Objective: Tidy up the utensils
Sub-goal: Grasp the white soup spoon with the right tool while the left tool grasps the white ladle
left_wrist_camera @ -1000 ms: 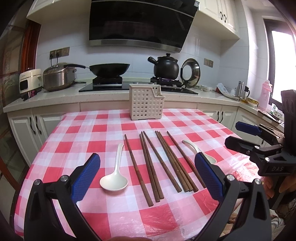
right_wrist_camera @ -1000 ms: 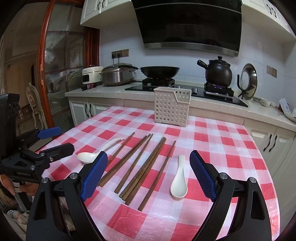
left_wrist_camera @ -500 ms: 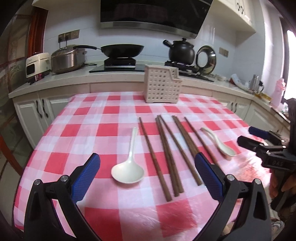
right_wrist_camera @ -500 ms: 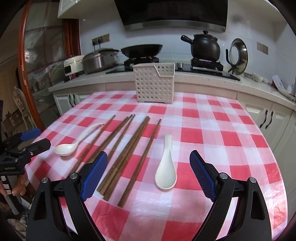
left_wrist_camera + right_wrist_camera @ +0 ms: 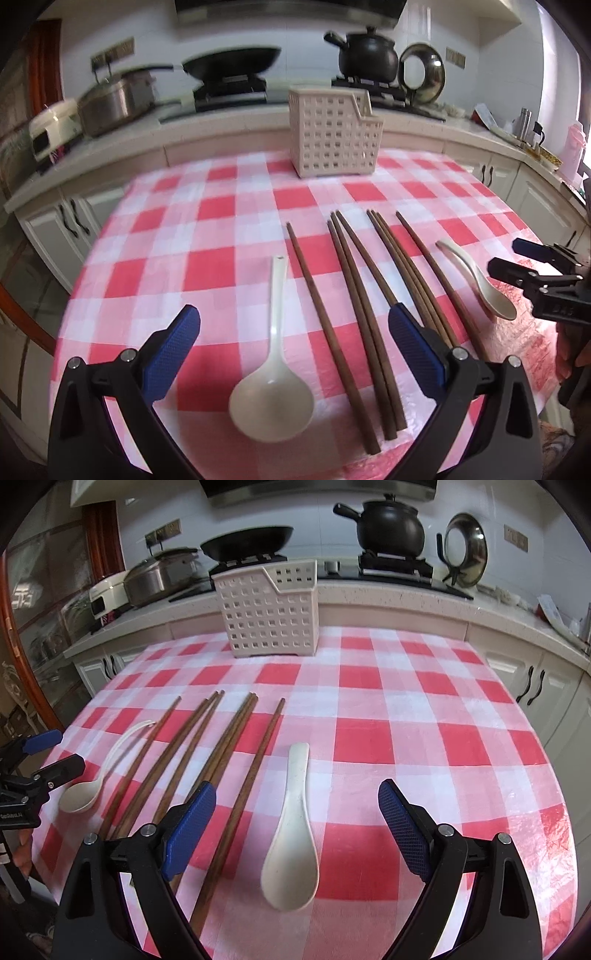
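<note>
Two white spoons and several brown wooden chopsticks lie on the red-and-white checked tablecloth. In the left wrist view my left gripper (image 5: 293, 321) is open, its blue pads straddling a white spoon (image 5: 273, 384); the chopsticks (image 5: 364, 306) lie to the right, a second spoon (image 5: 480, 284) beyond them. In the right wrist view my right gripper (image 5: 297, 797) is open over the other spoon (image 5: 293, 845), the chopsticks (image 5: 207, 760) on its left. A beige perforated utensil basket (image 5: 334, 138) (image 5: 269, 609) stands upright at the table's far edge.
Behind the table runs a counter (image 5: 388, 590) with a stove, a black wok (image 5: 231, 66), a black clay pot (image 5: 388, 524), a steel cooker (image 5: 114, 99) and a lid on a rack (image 5: 463, 550). White cabinets (image 5: 532, 683) flank the table. A hand shows at the left edge (image 5: 24, 849).
Both grippers have dropped lower and moved closer over the table. Each now frames a spoon between its open fingers. The utensils have not moved.
</note>
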`<action>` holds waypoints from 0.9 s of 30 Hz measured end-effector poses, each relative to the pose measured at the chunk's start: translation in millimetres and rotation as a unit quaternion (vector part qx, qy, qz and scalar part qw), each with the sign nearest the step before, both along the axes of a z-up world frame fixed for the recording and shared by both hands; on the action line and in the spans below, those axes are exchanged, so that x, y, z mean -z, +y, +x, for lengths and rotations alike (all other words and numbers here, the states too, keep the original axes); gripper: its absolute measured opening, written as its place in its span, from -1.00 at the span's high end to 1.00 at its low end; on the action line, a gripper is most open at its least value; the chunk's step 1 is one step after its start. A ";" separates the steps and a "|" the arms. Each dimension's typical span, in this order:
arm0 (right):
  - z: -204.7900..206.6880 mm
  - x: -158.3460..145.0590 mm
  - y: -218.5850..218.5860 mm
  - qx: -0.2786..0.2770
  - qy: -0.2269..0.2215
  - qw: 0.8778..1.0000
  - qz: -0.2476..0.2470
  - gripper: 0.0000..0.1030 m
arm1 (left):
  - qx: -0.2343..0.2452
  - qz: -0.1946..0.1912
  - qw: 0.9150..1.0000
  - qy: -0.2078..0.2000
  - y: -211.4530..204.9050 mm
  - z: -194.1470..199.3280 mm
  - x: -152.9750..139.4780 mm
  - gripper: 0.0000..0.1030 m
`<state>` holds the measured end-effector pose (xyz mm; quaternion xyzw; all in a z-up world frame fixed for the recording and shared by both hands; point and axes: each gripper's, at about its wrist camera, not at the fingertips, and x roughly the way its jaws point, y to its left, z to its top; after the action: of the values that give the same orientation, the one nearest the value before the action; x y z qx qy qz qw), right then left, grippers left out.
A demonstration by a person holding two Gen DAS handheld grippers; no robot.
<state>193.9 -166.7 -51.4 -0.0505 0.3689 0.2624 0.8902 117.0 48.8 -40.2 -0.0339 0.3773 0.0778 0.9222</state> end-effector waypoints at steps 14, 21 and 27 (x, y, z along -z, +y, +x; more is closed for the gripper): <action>35.6 17.3 22.3 -0.003 0.051 0.998 -0.042 -0.01 | -0.039 -0.046 0.994 0.093 32.4 64.6 21.9 -0.75; 41.3 16.2 24.5 -0.005 0.053 0.997 -0.049 0.10 | -0.034 -0.047 0.991 0.117 33.9 75.0 31.3 -0.36; 44.5 16.9 29.3 -0.010 0.056 0.997 -0.051 0.17 | -0.031 -0.051 0.992 0.111 33.1 75.1 35.0 -0.09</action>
<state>238.4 -137.4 -68.3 -0.0846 0.4302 0.2550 0.8618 192.1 81.9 -75.2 -0.0843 0.4794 0.0906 0.8688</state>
